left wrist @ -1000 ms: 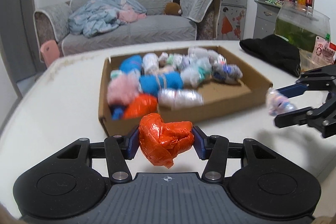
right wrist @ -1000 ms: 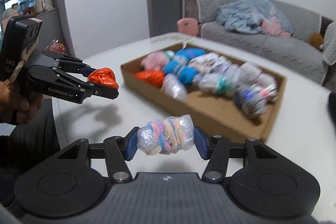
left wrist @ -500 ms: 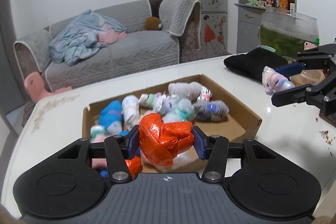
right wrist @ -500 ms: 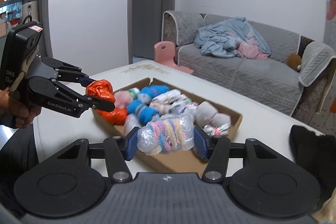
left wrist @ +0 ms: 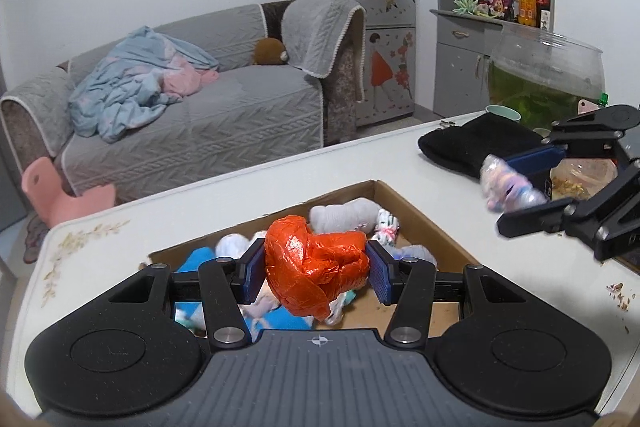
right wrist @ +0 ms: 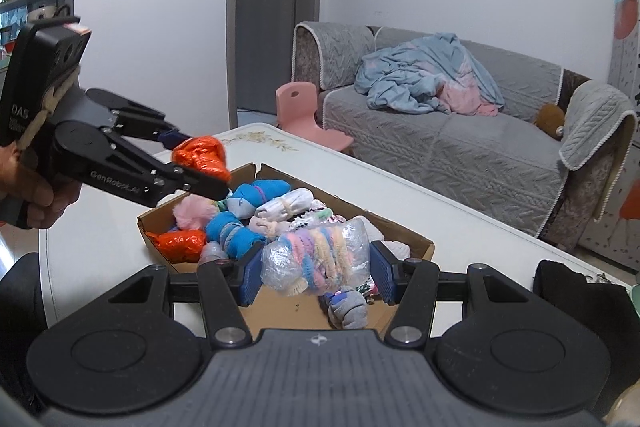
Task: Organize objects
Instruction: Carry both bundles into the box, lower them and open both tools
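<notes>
My left gripper [left wrist: 316, 277] is shut on an orange plastic-wrapped bundle [left wrist: 314, 269] and holds it above the near end of a shallow cardboard box [left wrist: 436, 227] on the white table. The box holds several rolled socks and wrapped bundles [right wrist: 244, 223]. My right gripper [right wrist: 316, 277] is shut on a clear-wrapped pastel striped bundle [right wrist: 316, 259], raised over the box's near right side. The left gripper with its orange bundle [right wrist: 200, 157] shows in the right wrist view; the right gripper with its pastel bundle [left wrist: 508, 187] shows in the left wrist view.
A black cloth [left wrist: 476, 145], a glass fishbowl [left wrist: 544, 75] and a jar [left wrist: 580, 179] stand at the table's right end. Crumbs [left wrist: 618, 295] lie on the table [left wrist: 280, 187]. A grey sofa [left wrist: 200, 115] and a pink chair [right wrist: 308, 115] stand beyond it.
Both grippers have risen and moved forward over the box, each still holding its bundle. The box now lies partly beneath the fingers in both views.
</notes>
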`<control>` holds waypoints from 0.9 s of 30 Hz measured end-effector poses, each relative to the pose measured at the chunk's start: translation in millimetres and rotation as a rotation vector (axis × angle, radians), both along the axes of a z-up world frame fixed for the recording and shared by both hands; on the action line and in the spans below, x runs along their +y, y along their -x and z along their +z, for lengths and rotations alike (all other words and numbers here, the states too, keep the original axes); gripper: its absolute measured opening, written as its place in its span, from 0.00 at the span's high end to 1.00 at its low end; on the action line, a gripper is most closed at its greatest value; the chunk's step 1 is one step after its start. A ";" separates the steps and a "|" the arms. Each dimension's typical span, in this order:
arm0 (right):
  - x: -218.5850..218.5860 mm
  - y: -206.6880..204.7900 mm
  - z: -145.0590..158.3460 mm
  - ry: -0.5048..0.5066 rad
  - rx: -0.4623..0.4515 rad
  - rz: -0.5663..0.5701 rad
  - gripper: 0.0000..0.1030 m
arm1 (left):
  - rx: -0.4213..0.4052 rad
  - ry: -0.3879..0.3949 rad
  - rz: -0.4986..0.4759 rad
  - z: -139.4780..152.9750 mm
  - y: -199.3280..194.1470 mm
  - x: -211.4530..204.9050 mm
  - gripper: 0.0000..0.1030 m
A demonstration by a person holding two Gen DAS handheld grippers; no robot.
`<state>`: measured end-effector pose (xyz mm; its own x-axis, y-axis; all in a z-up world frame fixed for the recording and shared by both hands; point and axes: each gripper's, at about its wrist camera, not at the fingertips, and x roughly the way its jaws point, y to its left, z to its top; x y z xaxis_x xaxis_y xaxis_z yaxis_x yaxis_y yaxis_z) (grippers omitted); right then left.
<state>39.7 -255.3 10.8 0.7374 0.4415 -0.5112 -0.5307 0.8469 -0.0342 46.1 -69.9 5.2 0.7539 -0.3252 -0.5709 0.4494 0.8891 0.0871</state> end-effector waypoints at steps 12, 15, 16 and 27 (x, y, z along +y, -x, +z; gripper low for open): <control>2.5 -19.4 -24.3 0.041 0.082 0.045 0.51 | 0.104 -0.043 -0.110 -54.0 -25.3 -23.7 0.44; 5.7 -22.4 -30.3 0.060 0.105 0.066 0.51 | 0.124 -0.056 -0.132 -63.5 -27.9 -26.6 0.43; 6.3 -24.2 -32.3 0.066 0.113 0.074 0.51 | 0.134 -0.055 -0.140 -66.6 -29.5 -27.1 0.43; 17.8 -38.5 -56.7 0.125 0.195 0.165 0.51 | 0.222 -0.094 -0.223 -99.0 -44.6 -44.5 0.43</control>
